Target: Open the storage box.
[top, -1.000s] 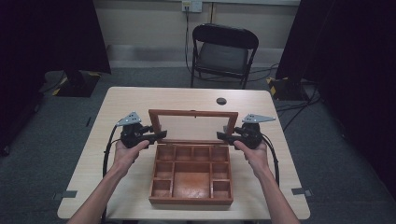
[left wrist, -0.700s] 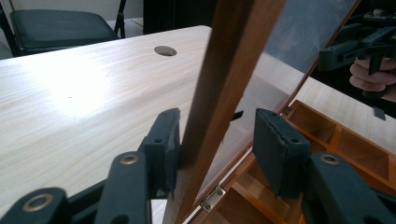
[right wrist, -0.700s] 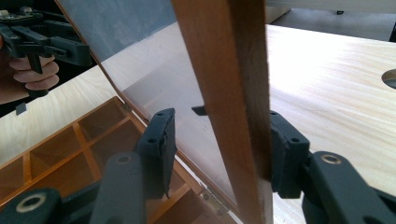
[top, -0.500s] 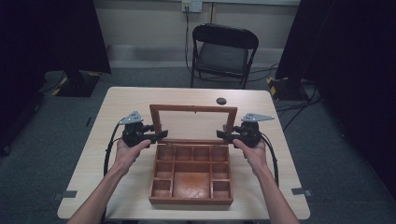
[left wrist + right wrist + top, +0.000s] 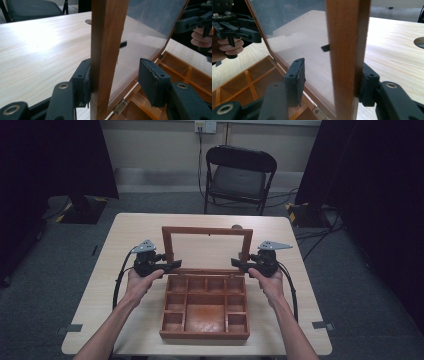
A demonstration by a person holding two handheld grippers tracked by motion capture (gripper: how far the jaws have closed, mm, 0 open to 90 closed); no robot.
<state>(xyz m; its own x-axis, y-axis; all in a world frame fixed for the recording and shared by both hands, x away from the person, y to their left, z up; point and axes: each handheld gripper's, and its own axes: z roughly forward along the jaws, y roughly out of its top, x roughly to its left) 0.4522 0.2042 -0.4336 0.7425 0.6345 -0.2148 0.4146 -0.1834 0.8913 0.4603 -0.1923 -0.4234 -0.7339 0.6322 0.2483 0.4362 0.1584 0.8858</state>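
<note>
high view: we note the lid (image 5: 207,231) has risen to upright since earlier. left gripper (image 5: 167,265) and right gripper (image 5: 239,263) jaws straddle its side rails, not clamped; box (image 5: 205,333) opening looks nearly complete.

Two hand-held grippers, left (image 5: 172,265) and right (image 5: 238,263): black bodies, each topped with a grey three-cornered plate and trailing a black cable. Jaws are dark grey-black, flat ribbed pads with small screws; a brass-coloured rivet sits at each jaw pivot. Forearms bare, no sleeves visible. Left hand (image 5: 140,282), right hand (image 5: 267,281) ungloved.
</note>
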